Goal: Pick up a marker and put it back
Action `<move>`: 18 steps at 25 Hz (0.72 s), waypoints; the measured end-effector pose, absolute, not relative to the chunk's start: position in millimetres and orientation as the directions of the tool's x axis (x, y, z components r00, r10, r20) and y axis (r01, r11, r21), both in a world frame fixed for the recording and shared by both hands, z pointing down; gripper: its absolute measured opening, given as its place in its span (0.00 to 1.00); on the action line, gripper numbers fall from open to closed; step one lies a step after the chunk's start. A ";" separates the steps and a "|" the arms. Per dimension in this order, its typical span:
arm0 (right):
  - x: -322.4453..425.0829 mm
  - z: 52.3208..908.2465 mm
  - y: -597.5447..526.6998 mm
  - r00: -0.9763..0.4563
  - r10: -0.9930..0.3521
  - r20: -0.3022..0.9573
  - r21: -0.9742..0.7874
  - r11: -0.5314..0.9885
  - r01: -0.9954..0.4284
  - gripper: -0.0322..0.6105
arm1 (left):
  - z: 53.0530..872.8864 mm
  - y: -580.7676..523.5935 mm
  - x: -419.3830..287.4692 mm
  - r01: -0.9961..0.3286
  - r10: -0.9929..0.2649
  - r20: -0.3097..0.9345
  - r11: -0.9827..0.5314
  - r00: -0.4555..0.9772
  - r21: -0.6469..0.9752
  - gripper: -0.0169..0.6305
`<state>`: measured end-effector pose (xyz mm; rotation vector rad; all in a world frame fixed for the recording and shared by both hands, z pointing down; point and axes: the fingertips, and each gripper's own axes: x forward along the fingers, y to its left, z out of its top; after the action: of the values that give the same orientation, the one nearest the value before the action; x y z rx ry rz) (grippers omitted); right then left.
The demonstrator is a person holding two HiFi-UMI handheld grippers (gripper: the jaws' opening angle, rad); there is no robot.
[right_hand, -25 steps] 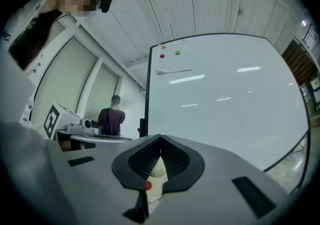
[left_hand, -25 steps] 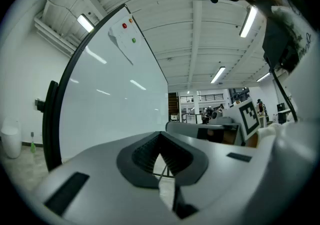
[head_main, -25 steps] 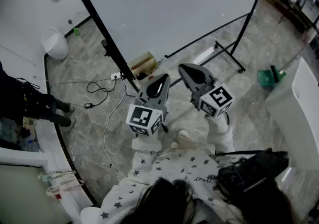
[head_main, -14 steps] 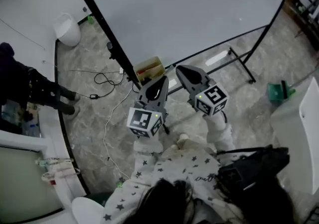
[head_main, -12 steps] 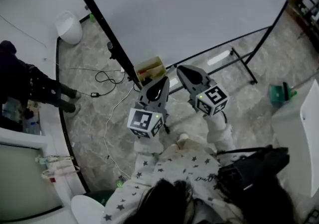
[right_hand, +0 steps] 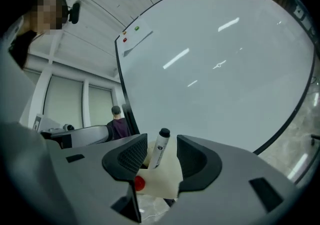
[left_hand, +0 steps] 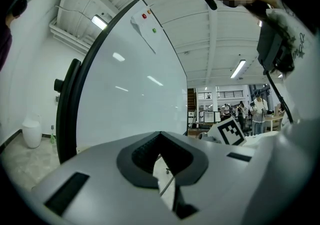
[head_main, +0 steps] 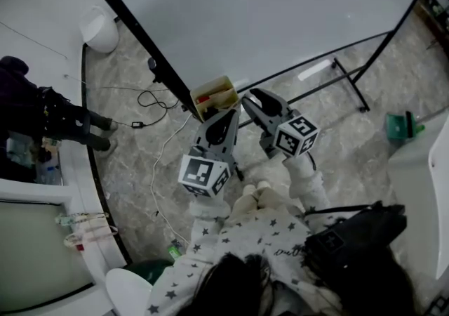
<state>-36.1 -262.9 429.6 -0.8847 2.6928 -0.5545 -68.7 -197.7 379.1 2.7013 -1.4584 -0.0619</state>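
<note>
A cream marker holder (head_main: 214,95) hangs on the whiteboard's black frame (head_main: 133,30). My right gripper (head_main: 251,102) reaches it from the right. In the right gripper view a white marker with a black cap (right_hand: 159,150) stands upright in the holder (right_hand: 159,181), between the right gripper's (right_hand: 162,141) jaws. They have just been opening and the pads stand clear of the marker. A red cap (right_hand: 139,183) shows at the holder's front. My left gripper (head_main: 228,116) (left_hand: 160,136) hovers just below the holder, shut with nothing in it.
The whiteboard (head_main: 266,5) fills the top of the head view, its stand legs (head_main: 344,76) running right. Cables (head_main: 158,139) lie on the marble floor. A person in dark clothes (head_main: 42,114) stands at the left. A white bin (head_main: 98,29) and a green object (head_main: 401,126) sit farther off.
Both grippers have moved closer to the marker holder. The right gripper has rolled and its jaws, shut before, now stand apart around the marker.
</note>
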 end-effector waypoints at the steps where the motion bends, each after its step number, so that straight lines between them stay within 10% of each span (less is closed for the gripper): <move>1: -41.0 432.1 -263.4 -0.785 -0.607 -0.122 -0.446 0.740 -0.503 0.32 | 379.4 -197.1 -71.1 -0.835 -0.837 0.000 -0.545 0.546 0.082 0.03; 18: -66.6 412.8 -263.2 -0.790 -0.604 -0.109 -0.326 0.772 -0.545 0.17 | 376.7 -195.9 -87.3 -0.844 -0.846 0.016 -0.531 0.533 0.075 0.03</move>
<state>-66.6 -263.2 412.8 -0.9058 2.7584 -0.4131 -87.3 -195.9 376.7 2.6861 -1.4828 -0.0342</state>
